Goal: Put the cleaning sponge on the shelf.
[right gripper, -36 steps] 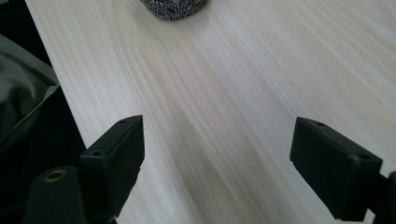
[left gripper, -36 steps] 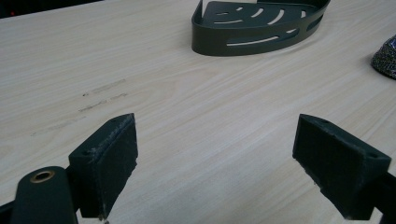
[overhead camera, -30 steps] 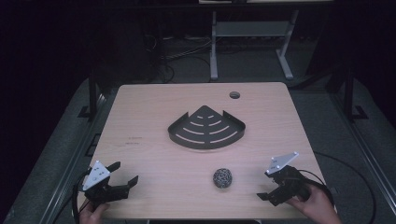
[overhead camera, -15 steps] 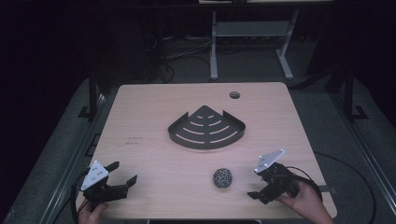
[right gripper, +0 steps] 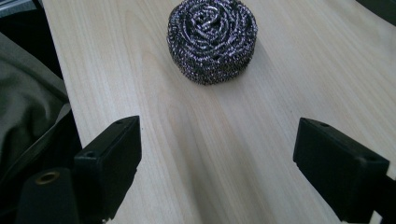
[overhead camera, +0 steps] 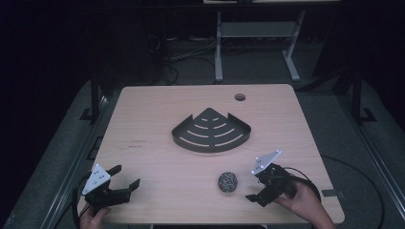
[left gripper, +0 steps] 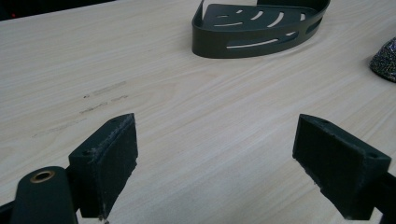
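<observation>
You are holding the left gripper well to the left of the steel scourer, its jaws released over bare desk. The scourer is sitting on the desk just in front of the dark corner tray. Just right of the scourer, your right gripper is pointing at it, jaws just opening, nothing between them.

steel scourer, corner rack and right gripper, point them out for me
steel scourer (right gripper: 212,39), right gripper view, top of coil
corner rack (overhead camera: 211,132), high view, slotted floor
right gripper (overhead camera: 255,185), high view, between open jaws
</observation>
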A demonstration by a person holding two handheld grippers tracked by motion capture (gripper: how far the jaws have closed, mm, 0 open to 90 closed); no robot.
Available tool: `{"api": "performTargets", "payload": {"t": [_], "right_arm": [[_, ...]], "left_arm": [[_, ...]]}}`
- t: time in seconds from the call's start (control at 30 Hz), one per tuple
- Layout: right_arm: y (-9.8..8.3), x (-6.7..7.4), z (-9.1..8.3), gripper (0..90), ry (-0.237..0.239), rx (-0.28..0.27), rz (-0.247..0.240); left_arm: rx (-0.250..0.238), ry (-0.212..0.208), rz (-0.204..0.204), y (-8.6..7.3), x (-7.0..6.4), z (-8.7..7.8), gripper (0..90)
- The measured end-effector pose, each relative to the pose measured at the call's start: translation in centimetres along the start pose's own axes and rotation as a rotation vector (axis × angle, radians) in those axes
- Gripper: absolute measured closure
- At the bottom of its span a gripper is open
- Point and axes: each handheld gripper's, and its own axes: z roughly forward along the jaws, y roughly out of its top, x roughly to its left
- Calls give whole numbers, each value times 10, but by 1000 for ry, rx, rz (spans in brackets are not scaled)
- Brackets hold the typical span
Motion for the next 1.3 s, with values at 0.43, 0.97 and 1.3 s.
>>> {"api": "performTargets", "payload": {"t": [0.43, 0.97, 1.3], "right_arm": [[14, 1, 11, 144, 18, 19, -29], [34, 3, 18, 144, 34, 33, -58], [47, 3, 26, 144, 46, 53, -76]], "left_arm": [[1, -2, 2, 0, 0, 0, 133], [-5, -7, 10, 1, -2, 0, 133], [-9, -2, 4, 1, -1, -2, 133]]}}
